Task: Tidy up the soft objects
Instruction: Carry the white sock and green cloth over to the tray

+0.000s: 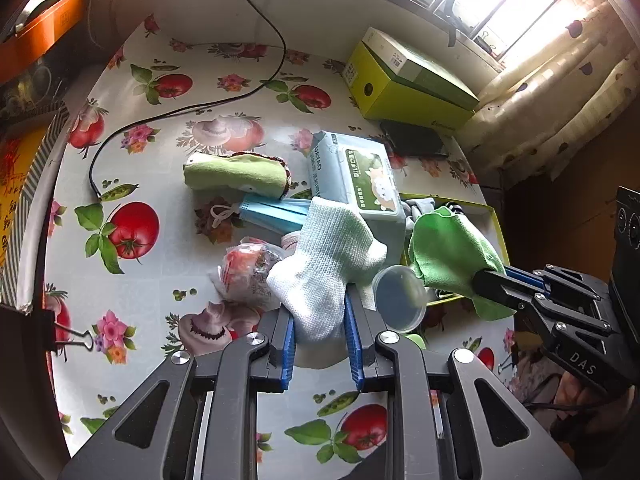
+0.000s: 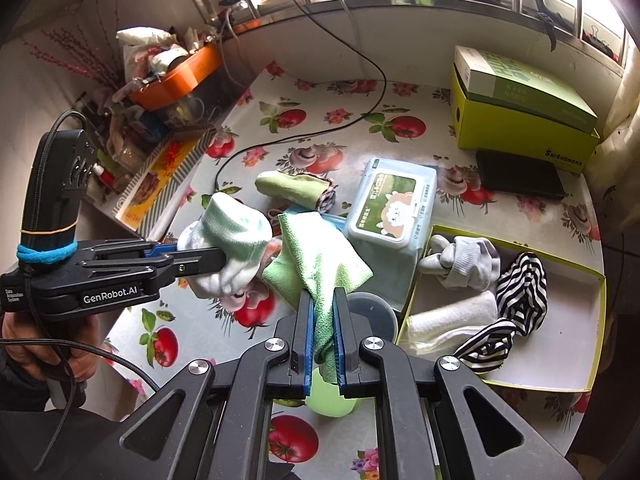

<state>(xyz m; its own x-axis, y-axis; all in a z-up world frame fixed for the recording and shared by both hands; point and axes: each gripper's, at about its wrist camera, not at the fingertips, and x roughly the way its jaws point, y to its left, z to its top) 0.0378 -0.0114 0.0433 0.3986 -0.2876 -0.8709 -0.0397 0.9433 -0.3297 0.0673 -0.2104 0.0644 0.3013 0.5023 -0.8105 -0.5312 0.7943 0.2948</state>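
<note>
On the tomato-print tablecloth (image 2: 344, 92), the biggest thing is the yellow-green box (image 2: 520, 120) at two o'clock in the right wrist view, with a green-and-white carton (image 2: 520, 80) on top. At four o'clock sits the shallow tray (image 2: 560, 360), holding a grey sock (image 2: 464, 260), a striped cloth (image 2: 516, 300) and a white roll (image 2: 452, 316). Just beside the tray, toward the centre, lies the pack of wet wipes (image 2: 390, 208). At eleven o'clock of the pack rests a rolled green cloth (image 2: 292, 188); a blue face mask (image 1: 272, 212) lies at its six o'clock in the left wrist view.

The right gripper (image 2: 323, 312) is clamped on a green towel (image 2: 316, 256), held off the table above a round plastic lid (image 2: 372, 312). The left gripper (image 1: 320, 312) pinches a pale green-and-white sock (image 1: 324, 264), also lifted, above a small plastic bag (image 1: 248, 272). A hand (image 2: 44, 344) grasps the left gripper's handle at eight o'clock.
</note>
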